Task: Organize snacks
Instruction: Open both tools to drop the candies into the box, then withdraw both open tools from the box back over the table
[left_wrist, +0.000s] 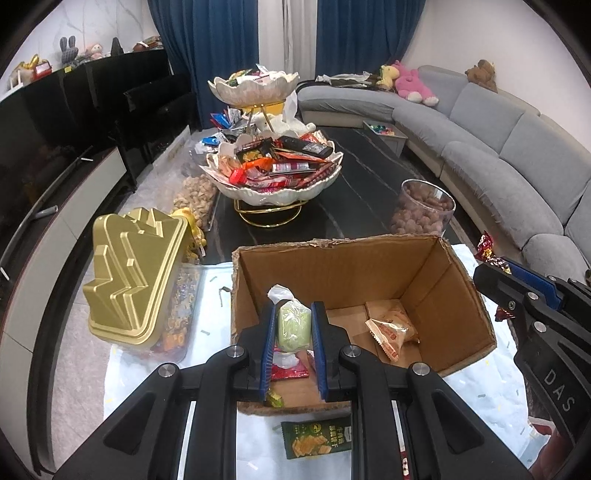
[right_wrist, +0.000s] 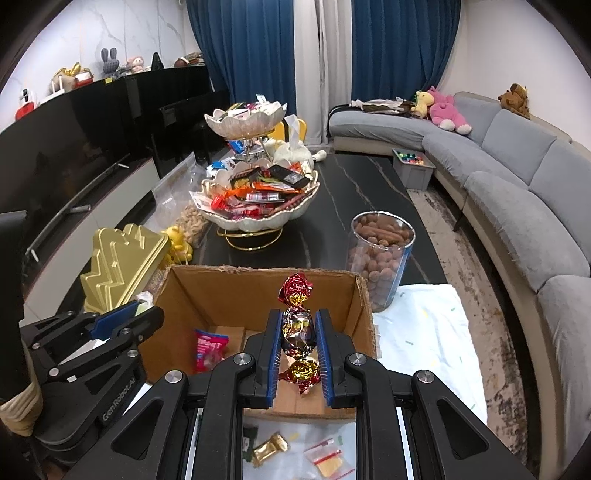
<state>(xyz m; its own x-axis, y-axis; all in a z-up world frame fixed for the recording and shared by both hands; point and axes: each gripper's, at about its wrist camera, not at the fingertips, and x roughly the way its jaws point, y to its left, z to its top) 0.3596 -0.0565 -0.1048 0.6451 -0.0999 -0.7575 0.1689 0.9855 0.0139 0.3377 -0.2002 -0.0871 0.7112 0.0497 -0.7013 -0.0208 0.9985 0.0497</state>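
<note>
Left gripper (left_wrist: 293, 328) clamped on a pale green wrapped sweet (left_wrist: 293, 325), pinched between both pads above the open cardboard box (left_wrist: 424, 258). Right gripper (right_wrist: 298, 345) closed on a foil-wrapped candy (right_wrist: 298, 332), twisted end poking past the fingertips, over the same box.

Black left gripper (left_wrist: 293, 314) and right gripper (right_wrist: 298, 325), blue pads, silver screws.

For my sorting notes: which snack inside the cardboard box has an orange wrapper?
The orange packet on the cardboard box floor; the red-pink packet is the other loose one.
</note>
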